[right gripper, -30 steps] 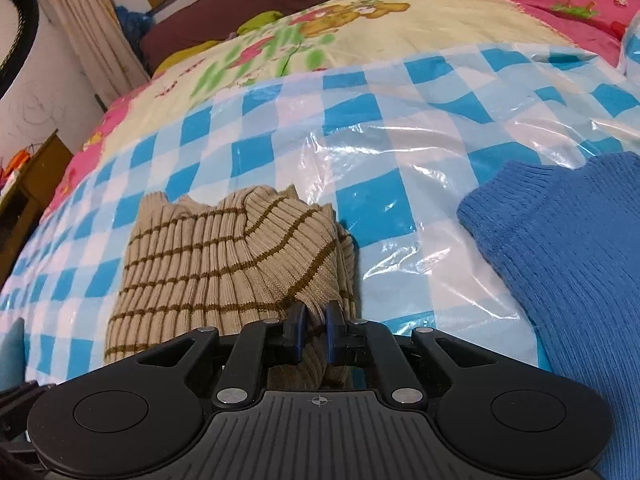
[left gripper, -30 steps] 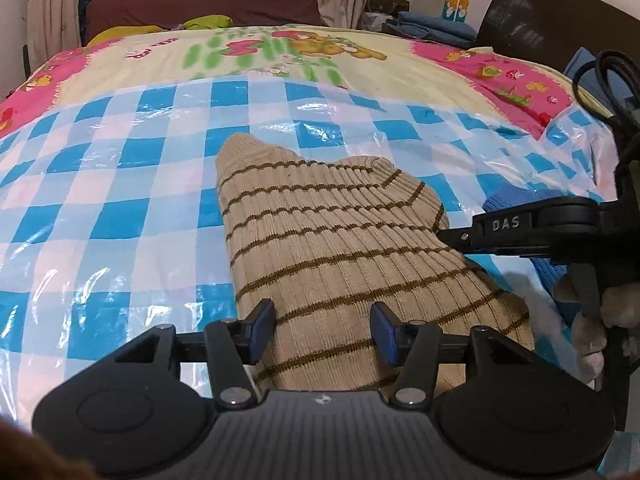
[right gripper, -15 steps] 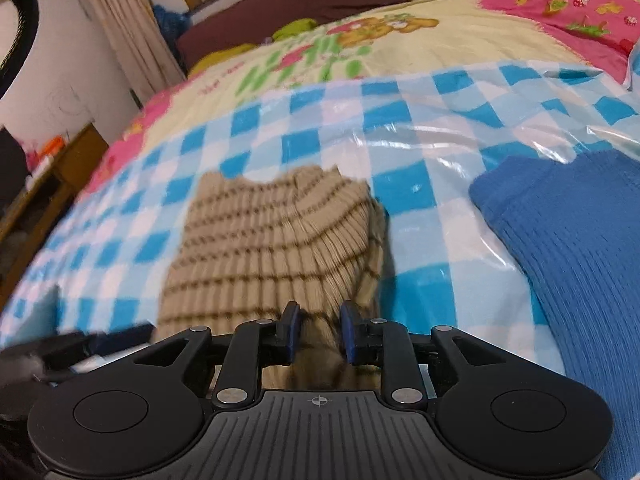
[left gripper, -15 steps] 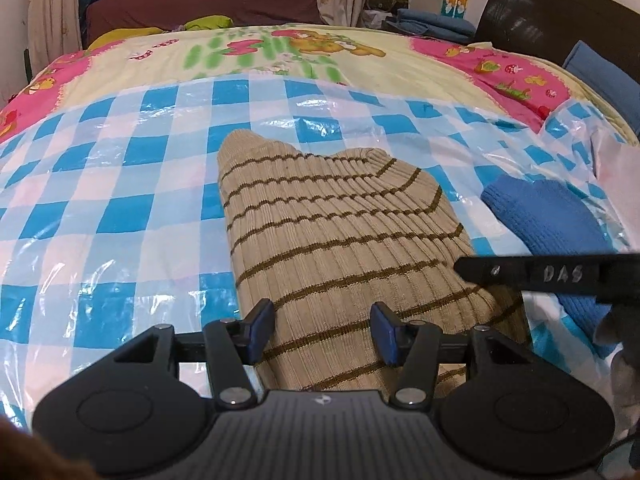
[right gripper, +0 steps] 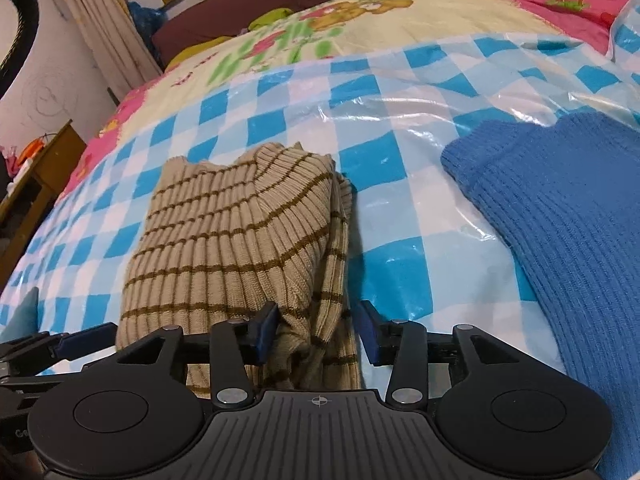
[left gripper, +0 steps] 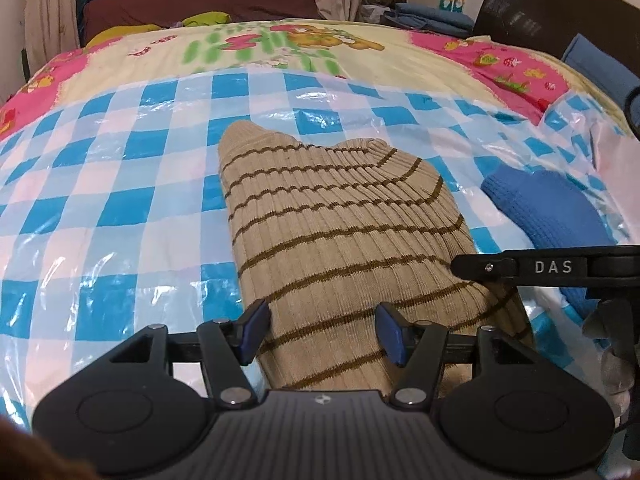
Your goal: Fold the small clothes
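Bedroom w/ checked plastic sheet (left gripper: 120, 208) on bed, striped knit (left gripper: 332, 240) on it; both claws released, right just opening.

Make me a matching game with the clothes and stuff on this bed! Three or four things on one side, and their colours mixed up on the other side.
Things:
1. folded ribbed sweater
2. knit sweater lying to its right
3. plastic sheet under both
4. pads of the right gripper

Colours:
A. blue and white checks
B. beige with brown stripes
C. dark blue
D. plain bright blue

Pairs: 1-B, 2-D, 3-A, 4-C
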Tool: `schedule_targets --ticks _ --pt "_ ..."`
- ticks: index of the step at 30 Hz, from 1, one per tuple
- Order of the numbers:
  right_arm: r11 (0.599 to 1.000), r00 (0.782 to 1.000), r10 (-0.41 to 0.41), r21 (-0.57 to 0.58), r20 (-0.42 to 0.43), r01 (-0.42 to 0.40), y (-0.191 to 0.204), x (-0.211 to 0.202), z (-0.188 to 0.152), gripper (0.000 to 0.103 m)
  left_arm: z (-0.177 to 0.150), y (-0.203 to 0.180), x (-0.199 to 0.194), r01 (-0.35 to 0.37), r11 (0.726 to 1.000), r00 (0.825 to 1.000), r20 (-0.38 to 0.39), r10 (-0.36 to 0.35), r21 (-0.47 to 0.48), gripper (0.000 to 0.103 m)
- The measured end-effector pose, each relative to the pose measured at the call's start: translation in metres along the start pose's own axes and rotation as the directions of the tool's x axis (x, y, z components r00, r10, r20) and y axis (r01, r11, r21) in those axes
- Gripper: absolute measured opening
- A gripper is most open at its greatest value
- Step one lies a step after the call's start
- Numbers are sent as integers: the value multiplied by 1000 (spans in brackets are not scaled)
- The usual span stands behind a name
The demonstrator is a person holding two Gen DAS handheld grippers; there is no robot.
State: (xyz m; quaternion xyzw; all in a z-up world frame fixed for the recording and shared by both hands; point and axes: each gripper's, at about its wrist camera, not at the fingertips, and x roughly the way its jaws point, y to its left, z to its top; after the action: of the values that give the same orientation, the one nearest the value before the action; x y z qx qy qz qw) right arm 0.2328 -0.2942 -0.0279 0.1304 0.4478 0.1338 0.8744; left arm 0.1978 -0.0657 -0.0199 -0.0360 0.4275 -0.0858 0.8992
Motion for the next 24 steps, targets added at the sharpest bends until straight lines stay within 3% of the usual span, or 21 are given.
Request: schedule_targets --ticks 7,12,16,19,24 --pt "997 997 78 4 1 -78 -2 -20 -3 53 -9 17 -5 60 996 998 -8 -61 -72 62" --pt "998 998 62 14 -28 -61 -9 -11 -10 59 -11 22 2 89 990 996 -13 -91 -108 68" --pt "993 994 99 74 -54 -95 -15 -1 -11 60 -10 20 5 99 989 995 -10 -101 -108 74" --pt "994 993 100 49 -58 -97 -13 0 -11 61 -11 21 7 109 988 994 -9 -110 -108 78" --pt "990 991 122 82 -54 -118 -19 0 -13 61 -12 19 8 98 990 995 -17 -101 -102 79"
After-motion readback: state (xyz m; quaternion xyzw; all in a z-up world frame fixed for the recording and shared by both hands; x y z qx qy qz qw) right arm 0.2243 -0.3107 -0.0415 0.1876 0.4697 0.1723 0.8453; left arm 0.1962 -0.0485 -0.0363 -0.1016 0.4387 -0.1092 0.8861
